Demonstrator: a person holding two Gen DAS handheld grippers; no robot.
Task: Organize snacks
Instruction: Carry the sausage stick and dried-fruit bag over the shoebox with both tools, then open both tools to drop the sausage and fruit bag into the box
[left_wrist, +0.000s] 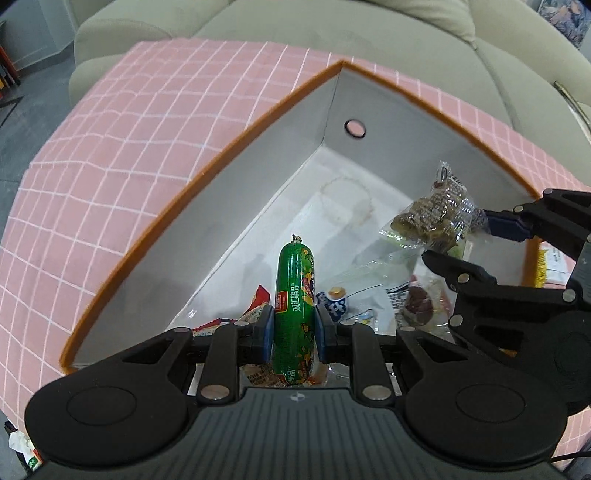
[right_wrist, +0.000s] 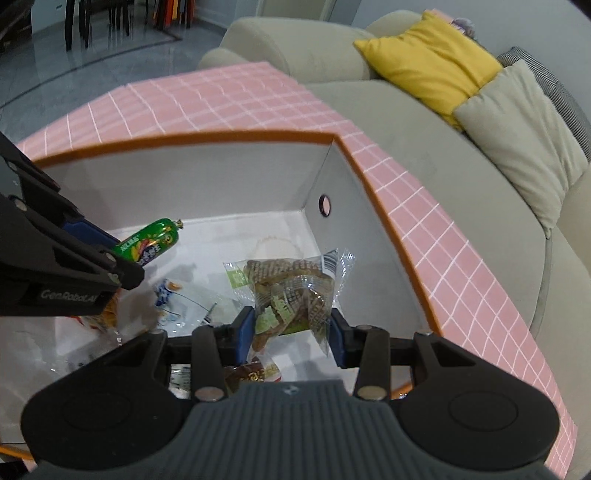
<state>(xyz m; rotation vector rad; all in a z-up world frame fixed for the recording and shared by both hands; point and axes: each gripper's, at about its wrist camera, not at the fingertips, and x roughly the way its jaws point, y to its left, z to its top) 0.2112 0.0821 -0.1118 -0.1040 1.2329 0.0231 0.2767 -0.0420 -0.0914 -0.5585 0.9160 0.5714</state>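
My left gripper (left_wrist: 294, 325) is shut on a green sausage stick (left_wrist: 294, 302), held lengthwise above the inside of an orange-rimmed box (left_wrist: 207, 206) with grey walls. The sausage also shows in the right wrist view (right_wrist: 149, 246). My right gripper (right_wrist: 291, 325) is shut on a clear packet of brown snacks (right_wrist: 291, 288), held over the box (right_wrist: 373, 192). That packet and the right gripper (left_wrist: 476, 236) show at the right of the left wrist view, packet (left_wrist: 432, 218) hanging inside the box. Several wrapped snacks lie on the box floor, among them a small blue-white one (left_wrist: 334, 301).
The box stands on a pink checked tablecloth (left_wrist: 110, 147). A beige sofa (right_wrist: 443, 177) with a yellow cushion (right_wrist: 428, 59) and a beige cushion (right_wrist: 517, 129) lies beyond the table. A round hole (left_wrist: 354, 127) pierces the box's far wall.
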